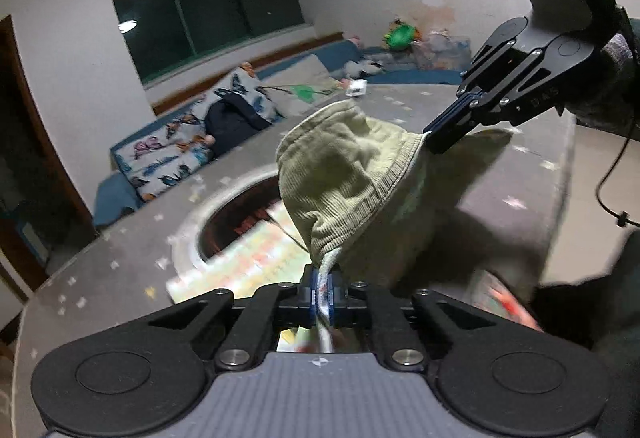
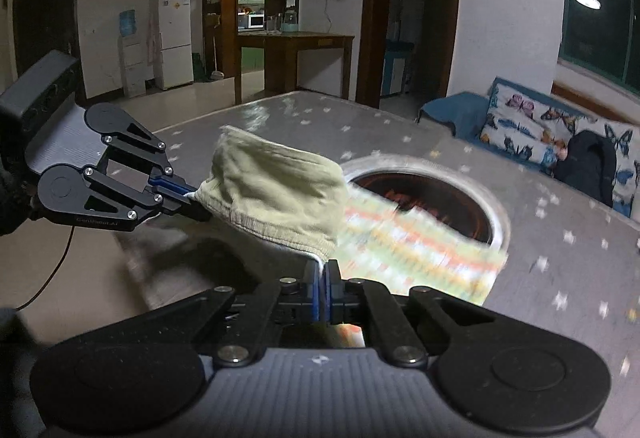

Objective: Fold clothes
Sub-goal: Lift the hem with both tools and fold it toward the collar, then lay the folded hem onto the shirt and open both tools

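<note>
A pale green corduroy garment [image 1: 352,173] with a ribbed elastic waistband hangs in the air above the grey star-patterned table [image 1: 120,262]. My left gripper [image 1: 323,302] is shut on one end of its waistband. My right gripper [image 1: 434,139] is shut on the other end, higher and farther away. In the right wrist view the garment [image 2: 276,193] stretches between my right gripper [image 2: 323,292] at the bottom and my left gripper [image 2: 196,207] at the left. The cloth sags between them.
A striped multicolour cloth [image 2: 416,250] lies on the table beside a round recess with a red-glowing heater [image 2: 432,201]. A blue sofa with butterfly cushions [image 1: 176,157] and a dark bag [image 1: 232,121] stands beyond the table. A cable [image 1: 612,177] hangs from the right gripper.
</note>
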A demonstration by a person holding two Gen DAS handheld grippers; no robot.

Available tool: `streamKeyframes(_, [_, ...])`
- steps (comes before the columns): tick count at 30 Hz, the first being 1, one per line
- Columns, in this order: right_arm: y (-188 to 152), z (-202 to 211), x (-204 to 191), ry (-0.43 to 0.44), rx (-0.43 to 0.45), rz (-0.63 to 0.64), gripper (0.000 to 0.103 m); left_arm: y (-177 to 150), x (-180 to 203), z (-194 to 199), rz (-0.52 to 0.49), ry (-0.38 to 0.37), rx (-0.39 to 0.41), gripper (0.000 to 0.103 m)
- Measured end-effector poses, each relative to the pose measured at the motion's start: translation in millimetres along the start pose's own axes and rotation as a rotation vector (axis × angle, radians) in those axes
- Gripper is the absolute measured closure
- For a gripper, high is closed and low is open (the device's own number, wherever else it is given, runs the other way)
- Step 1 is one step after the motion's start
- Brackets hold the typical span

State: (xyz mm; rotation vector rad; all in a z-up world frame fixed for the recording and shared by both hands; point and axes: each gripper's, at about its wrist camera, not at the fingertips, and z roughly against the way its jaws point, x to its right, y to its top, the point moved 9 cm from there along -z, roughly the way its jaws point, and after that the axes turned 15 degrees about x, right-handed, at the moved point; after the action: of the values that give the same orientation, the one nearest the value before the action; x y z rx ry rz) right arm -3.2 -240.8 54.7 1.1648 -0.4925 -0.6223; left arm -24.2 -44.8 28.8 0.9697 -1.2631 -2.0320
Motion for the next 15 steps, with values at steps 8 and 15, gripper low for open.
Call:
streamKeyframes(8, [36.4,-91.3,71.9,-0.093,0.01,0.022,0.101,-6.2,-70.8,-95.3,0.059,0.114,-0.037,0.097])
streamKeyframes(15, [4.9,-167.5,99.3,-0.182,-0.043,0.017,0.101,-48.1,-98.6,-156.4,0.116,0.202,-0.136,0.097])
